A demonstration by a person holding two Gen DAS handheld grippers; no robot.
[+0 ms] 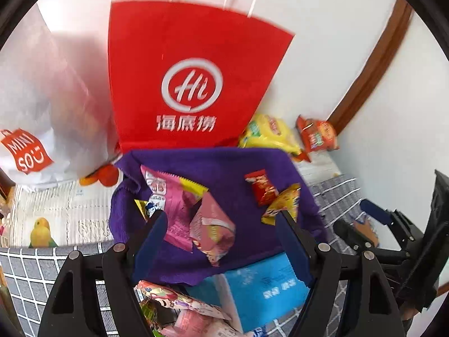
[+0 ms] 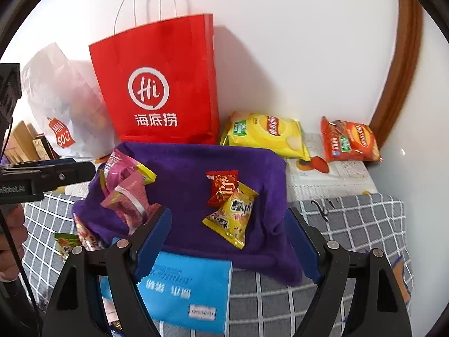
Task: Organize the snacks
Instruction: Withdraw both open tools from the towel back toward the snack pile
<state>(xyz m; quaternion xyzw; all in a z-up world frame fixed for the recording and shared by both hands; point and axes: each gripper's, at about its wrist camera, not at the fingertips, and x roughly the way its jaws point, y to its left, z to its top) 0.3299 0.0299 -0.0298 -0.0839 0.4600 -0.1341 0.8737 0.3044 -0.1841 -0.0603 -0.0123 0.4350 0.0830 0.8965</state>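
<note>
Your purple cloth (image 2: 196,168) at frame centre carries pink packets (image 2: 126,193) left and red and yellow packets (image 2: 233,210) right, while both claws, left claw (image 1: 221,219) and right claw (image 2: 228,224), hang above it angled downward, released and empty.

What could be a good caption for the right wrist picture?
Open right gripper above a purple cloth holding small snack packets, with a red paper bag behind.

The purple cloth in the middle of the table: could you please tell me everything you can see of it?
The purple cloth looks soft and fuzzy, like fleece or towelling. It lies spread but rumpled, its left side bunched up, over the grey checked tablecloth. Pink snack packets, a red packet and a yellow packet rest on it. Its front edge overlaps a blue box.
</note>
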